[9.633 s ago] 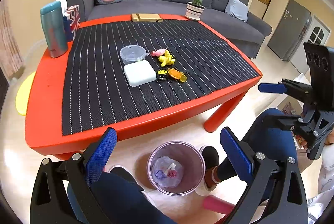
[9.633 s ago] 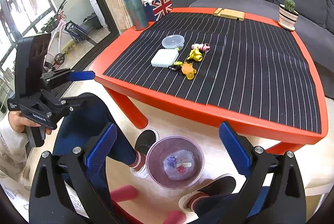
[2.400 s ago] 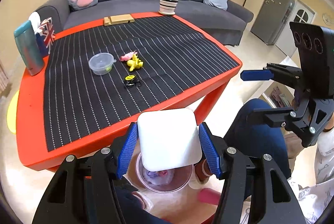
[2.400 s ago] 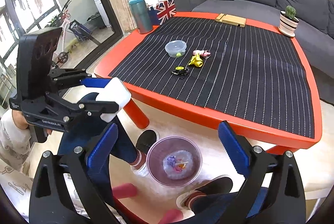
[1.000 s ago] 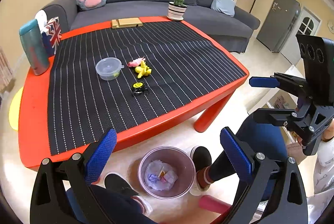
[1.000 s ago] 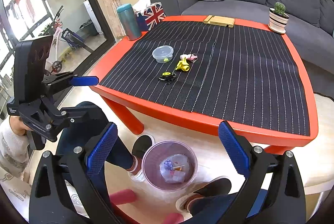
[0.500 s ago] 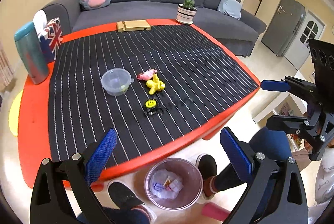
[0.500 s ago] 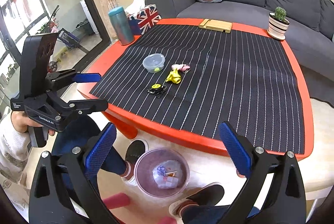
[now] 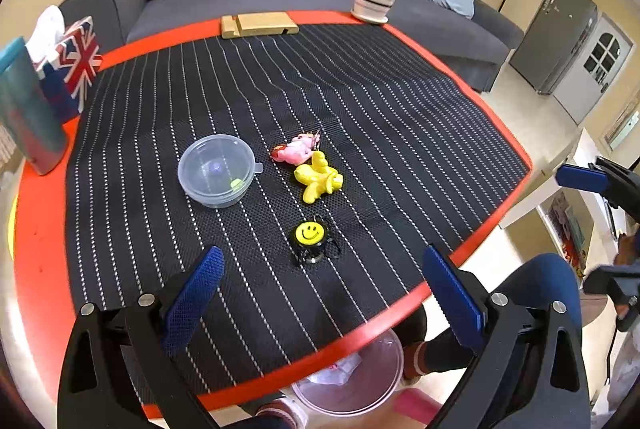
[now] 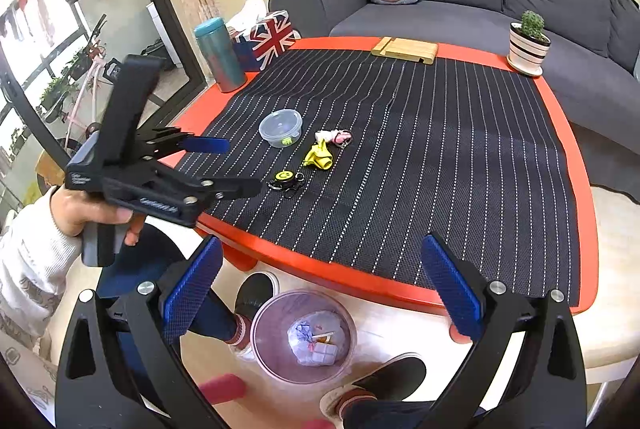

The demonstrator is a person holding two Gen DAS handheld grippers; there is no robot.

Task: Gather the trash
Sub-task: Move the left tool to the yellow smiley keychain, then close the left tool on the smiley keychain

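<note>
Blue-padded fingers (image 9: 196,293) of the left gripper (image 9: 320,289) are spread wide and empty above the striped mat (image 9: 360,101); the right gripper (image 10: 320,285) gapes likewise, empty. A smiley-face badge (image 9: 309,234) lies at twelve o'clock from the left gripper. The trash bin (image 10: 306,337) stands on the floor below the red table (image 10: 584,213). A Union Jack box (image 10: 266,33) sits at ten o'clock.

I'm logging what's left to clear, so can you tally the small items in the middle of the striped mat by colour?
Clear: 1, the lidded plastic tub
Pink: 1, the pink charm
Yellow: 2, the yellow toy and the smiley badge on its black reel
Total: 4
</note>
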